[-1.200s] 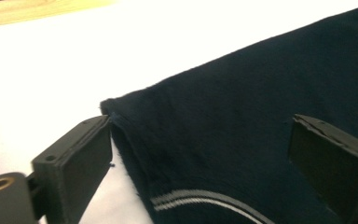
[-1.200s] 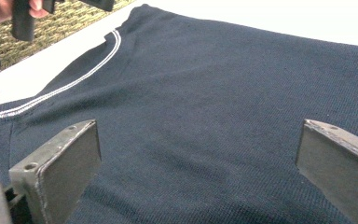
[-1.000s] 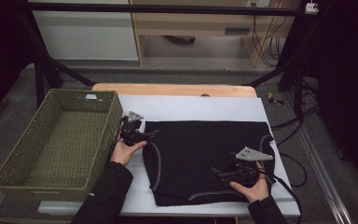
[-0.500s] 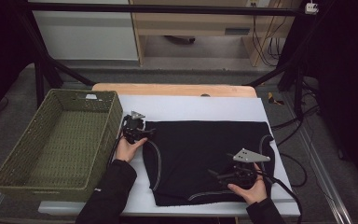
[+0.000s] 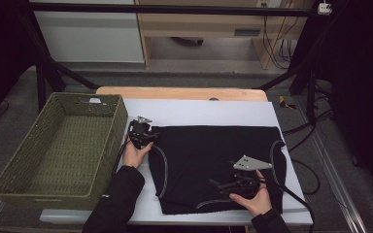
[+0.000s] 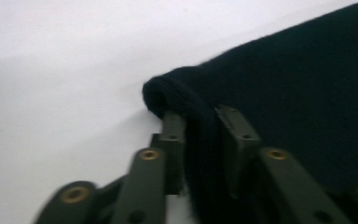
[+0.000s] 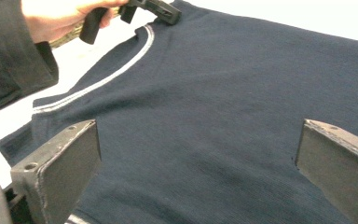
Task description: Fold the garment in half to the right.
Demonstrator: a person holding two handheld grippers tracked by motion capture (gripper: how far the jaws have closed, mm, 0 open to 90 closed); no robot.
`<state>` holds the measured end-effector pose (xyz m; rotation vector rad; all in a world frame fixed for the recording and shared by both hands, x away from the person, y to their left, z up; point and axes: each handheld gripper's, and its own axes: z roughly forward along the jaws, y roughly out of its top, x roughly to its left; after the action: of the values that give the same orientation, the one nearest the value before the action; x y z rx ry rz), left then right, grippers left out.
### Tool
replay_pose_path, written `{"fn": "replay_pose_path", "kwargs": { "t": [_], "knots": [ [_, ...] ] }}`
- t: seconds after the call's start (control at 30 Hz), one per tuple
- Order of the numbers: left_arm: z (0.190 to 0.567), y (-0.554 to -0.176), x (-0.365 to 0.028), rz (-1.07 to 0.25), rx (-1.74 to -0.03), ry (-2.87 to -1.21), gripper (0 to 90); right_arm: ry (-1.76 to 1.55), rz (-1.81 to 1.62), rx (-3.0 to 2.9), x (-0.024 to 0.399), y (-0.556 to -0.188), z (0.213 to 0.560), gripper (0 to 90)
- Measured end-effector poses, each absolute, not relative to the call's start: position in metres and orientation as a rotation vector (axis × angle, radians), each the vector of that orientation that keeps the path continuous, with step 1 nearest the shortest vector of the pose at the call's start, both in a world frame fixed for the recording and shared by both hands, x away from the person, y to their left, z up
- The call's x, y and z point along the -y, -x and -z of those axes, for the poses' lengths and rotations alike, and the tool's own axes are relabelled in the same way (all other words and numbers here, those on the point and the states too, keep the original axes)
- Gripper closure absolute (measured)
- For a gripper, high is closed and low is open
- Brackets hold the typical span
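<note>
Garment [image 5: 213,165]: dark knit, pale piping, spread flat on white sheet [image 5: 199,111] at table centre, long axis running 9 to 3 o'clock. Basket [image 5: 58,150]: green wicker, at 9 o'clock of the garment, just beside the sheet's edge. Left gripper [image 5: 148,137]: at the garment's 10 o'clock corner, nearer the basket than its partner; jaws have just been closing, and the left gripper view shows a raised fold of the corner between them, pads [image 6: 235,135] pressed on the cloth from both sides. Right gripper [image 5: 223,184]: over the near hem at about 5 o'clock; the right gripper view shows both jaws standing wide apart above flat cloth, holding nothing. Key relation: cloth lies toward 3 o'clock from the pinched corner, so a lift there would likely peel it along the long axis. Judgement: right gripper still needs its own hold, or the far end will probably drag.
</note>
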<state>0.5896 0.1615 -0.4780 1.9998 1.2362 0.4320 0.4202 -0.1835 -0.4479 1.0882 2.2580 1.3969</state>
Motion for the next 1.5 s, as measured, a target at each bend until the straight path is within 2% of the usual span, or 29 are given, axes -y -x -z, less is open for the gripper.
{"fn": "replay_pose_path", "kwargs": {
  "t": [0.03, 0.13, 1.2, 1.5],
  "knots": [
    [0.478, -0.589, -0.160, -0.429, -1.231, -2.003, 77.1, -1.090, -1.402, -2.260, 0.181, -0.420, 0.448, 0.8],
    [0.478, -0.588, -0.158, -0.447, -1.217, -2.022, 80.0, -1.086, -1.397, -2.276, 0.172, -0.419, 0.447, 0.8],
    [0.481, -0.588, -0.163, -0.430, -1.189, -1.995, 80.7, -1.071, -1.317, -2.388, 0.087, -0.411, 0.459, 1.3],
    [0.482, -0.588, -0.164, -0.426, -1.184, -1.987, 80.7, -1.040, -1.331, -2.407, 0.068, -0.411, 0.461, 4.6]
  ]
}}
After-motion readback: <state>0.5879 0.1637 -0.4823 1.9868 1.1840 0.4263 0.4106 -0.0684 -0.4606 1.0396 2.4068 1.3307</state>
